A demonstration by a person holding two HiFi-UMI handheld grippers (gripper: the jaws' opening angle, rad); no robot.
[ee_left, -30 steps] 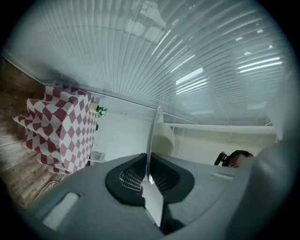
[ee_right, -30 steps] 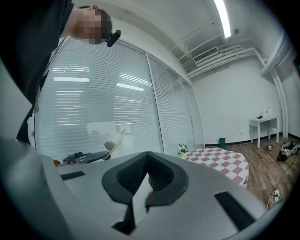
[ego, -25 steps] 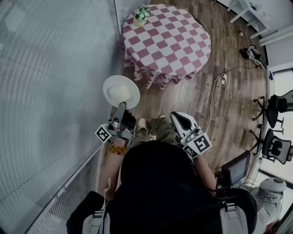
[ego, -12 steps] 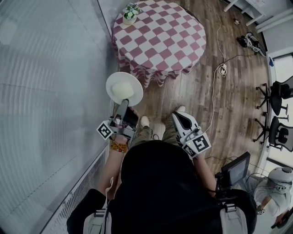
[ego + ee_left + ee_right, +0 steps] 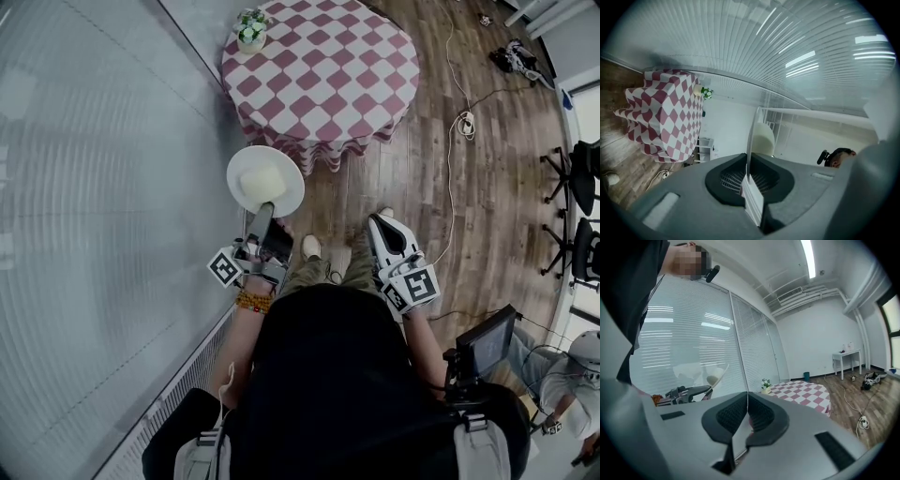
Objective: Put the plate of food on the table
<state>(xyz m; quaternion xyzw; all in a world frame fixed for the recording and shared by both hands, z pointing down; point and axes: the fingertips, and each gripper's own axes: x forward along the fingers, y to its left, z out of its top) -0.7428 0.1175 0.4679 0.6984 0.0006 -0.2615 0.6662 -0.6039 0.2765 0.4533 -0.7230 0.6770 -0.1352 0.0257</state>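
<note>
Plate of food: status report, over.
Left gripper shut on plate rim; right gripper shut, empty. Plate short of the table, not yet set down. Flower pot at table's far edge, nothing else on it.

The plate (image 5: pixel 289 169) looked smooth, glossy white; the checked tablecloth (image 5: pixel 319 80) was matt cloth; the floor (image 5: pixel 412 178) was wood planking.

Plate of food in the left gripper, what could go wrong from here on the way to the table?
1. The left gripper pinches the plate by one edge of its rim only, so it may tilt and the pale food could slide off.
2. The right gripper is shut and empty, so nothing supports the plate's far side.
</note>
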